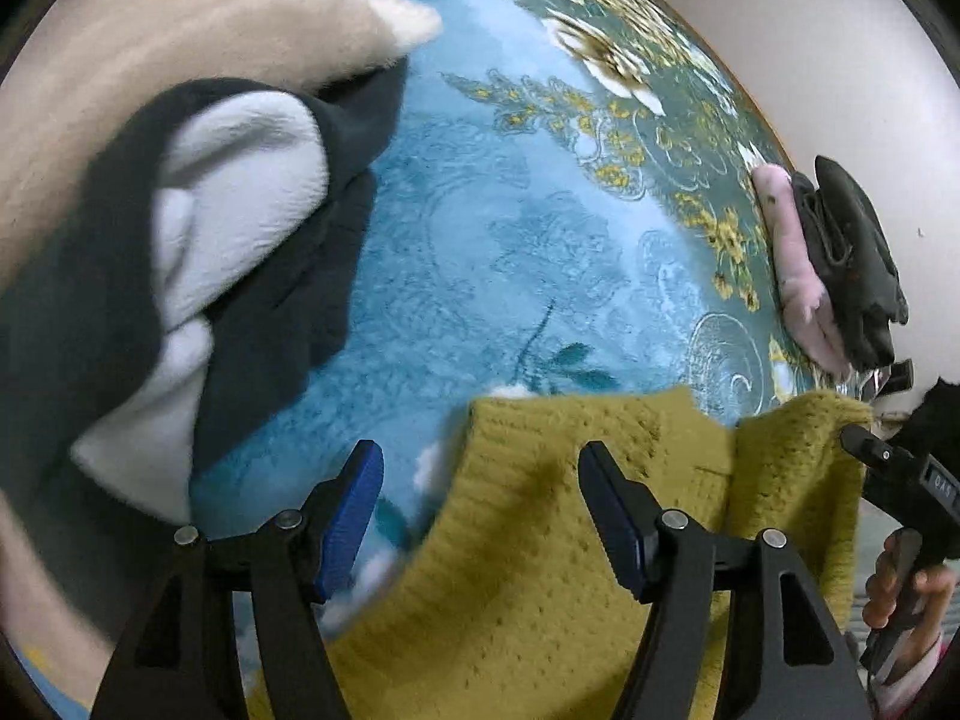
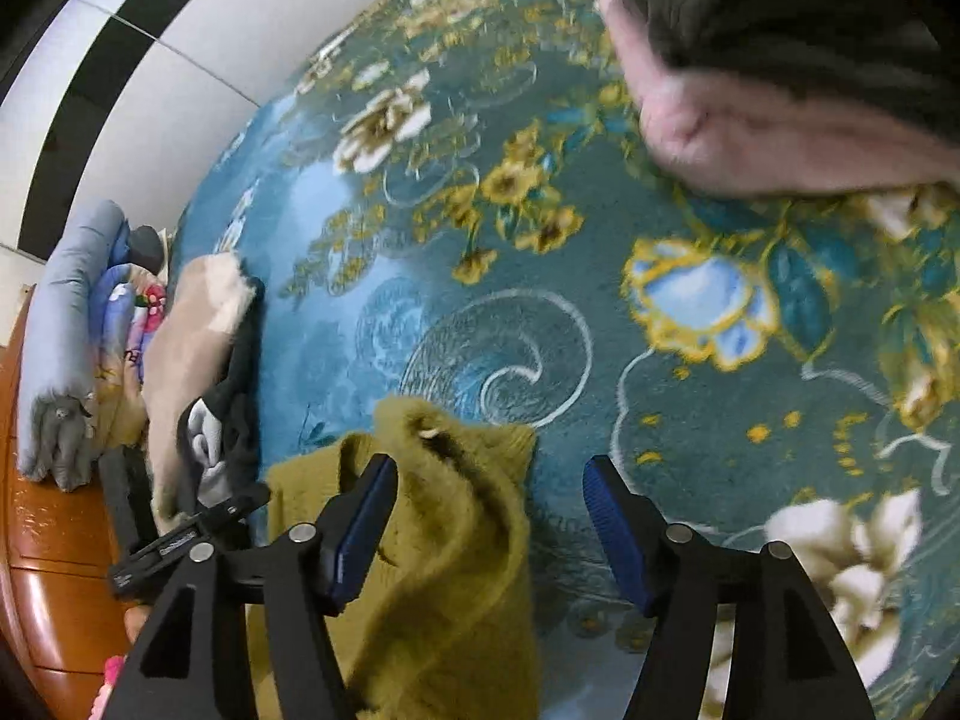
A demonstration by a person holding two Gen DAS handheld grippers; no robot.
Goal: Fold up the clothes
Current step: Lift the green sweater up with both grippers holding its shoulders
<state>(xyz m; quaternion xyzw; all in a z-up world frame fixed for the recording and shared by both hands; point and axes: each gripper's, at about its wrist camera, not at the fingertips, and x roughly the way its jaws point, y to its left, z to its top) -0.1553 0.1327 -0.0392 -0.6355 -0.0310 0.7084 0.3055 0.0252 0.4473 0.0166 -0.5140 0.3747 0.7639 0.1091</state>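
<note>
Nubby mustard knit sweater (image 1: 540,540) — rumpled on plush floral blanket (image 1: 480,240)

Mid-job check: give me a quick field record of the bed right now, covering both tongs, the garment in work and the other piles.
surface: floral teal blanket
garment in work: mustard knit sweater, lying on the blanket
left tongs: open, over the sweater's edge, nothing gripped
right tongs: open, over the sweater
left side: beige fleece garment over a dark garment with white lining
right side: folded pink garment with a dark folded garment on it
</note>
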